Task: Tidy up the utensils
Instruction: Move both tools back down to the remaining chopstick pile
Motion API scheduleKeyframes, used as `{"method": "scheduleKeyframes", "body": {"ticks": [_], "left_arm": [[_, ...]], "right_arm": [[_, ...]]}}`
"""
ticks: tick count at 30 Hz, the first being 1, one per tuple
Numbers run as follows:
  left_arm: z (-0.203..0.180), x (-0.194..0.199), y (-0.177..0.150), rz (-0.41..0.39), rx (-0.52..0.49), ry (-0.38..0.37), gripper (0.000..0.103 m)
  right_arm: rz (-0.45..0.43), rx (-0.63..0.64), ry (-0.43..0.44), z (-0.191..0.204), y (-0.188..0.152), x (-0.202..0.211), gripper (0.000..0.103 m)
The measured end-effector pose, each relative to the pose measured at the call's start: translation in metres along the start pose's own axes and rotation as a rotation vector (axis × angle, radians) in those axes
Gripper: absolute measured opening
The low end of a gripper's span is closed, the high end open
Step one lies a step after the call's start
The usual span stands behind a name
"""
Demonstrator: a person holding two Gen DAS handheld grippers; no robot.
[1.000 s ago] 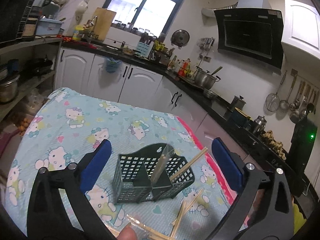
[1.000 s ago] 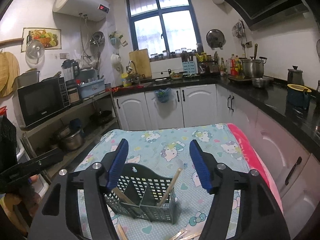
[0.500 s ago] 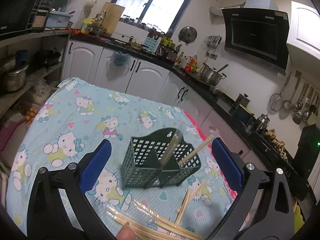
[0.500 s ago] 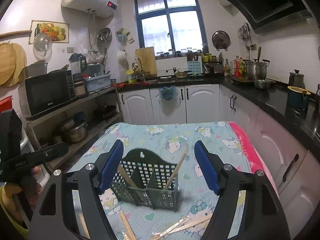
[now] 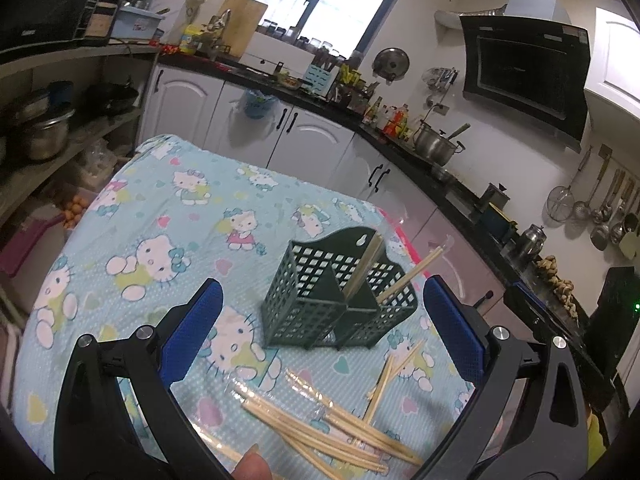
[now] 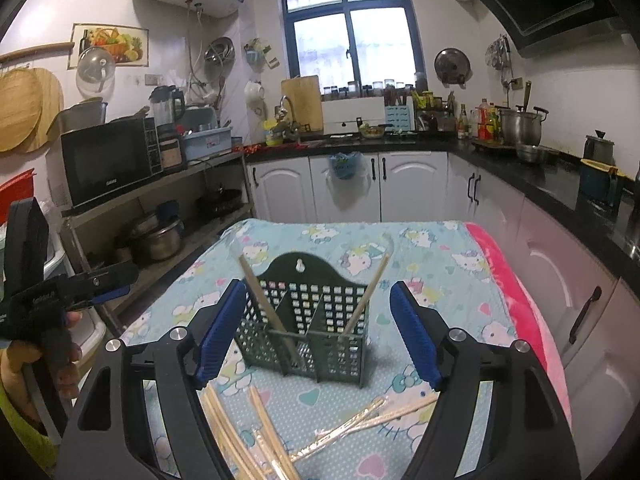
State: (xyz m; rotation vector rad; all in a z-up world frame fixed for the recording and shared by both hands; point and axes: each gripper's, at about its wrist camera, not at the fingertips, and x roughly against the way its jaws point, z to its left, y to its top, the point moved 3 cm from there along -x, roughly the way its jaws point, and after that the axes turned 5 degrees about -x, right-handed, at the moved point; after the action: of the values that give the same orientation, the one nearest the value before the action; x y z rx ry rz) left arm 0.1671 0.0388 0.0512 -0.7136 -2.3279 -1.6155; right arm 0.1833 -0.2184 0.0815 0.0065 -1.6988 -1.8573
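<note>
On the cartoon-print blue tablecloth [image 6: 436, 256], the dark green perforated plastic utensil caddy [image 6: 308, 332] holds 2 chopsticks; loose wrapped wooden chopsticks [image 5: 320, 432] lie just before it. Both the left gripper [image 5: 320, 336] and right gripper [image 6: 320, 332] gape empty. Next is probably picking another chopstick, needing a low pinch.

Chopsticks [image 5: 332, 432] before caddy [image 5: 340, 304] on tablecloth [image 5: 168, 216]
</note>
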Motion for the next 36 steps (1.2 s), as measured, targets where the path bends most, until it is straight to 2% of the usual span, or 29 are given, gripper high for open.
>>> {"method": "scheduleKeyframes", "body": {"ticks": [17, 36], "left_arm": [[0.022, 0.010, -0.031, 0.059, 0.021, 0.053, 0.092], [0.044, 0.012, -0.064, 0.137, 0.025, 0.109, 0.092]], "right_arm": [[0.107, 0.081, 0.070, 0.027, -0.038, -0.004, 0.071], [0.276, 0.210, 0.149, 0.065, -0.087, -0.031, 0.064]]}}
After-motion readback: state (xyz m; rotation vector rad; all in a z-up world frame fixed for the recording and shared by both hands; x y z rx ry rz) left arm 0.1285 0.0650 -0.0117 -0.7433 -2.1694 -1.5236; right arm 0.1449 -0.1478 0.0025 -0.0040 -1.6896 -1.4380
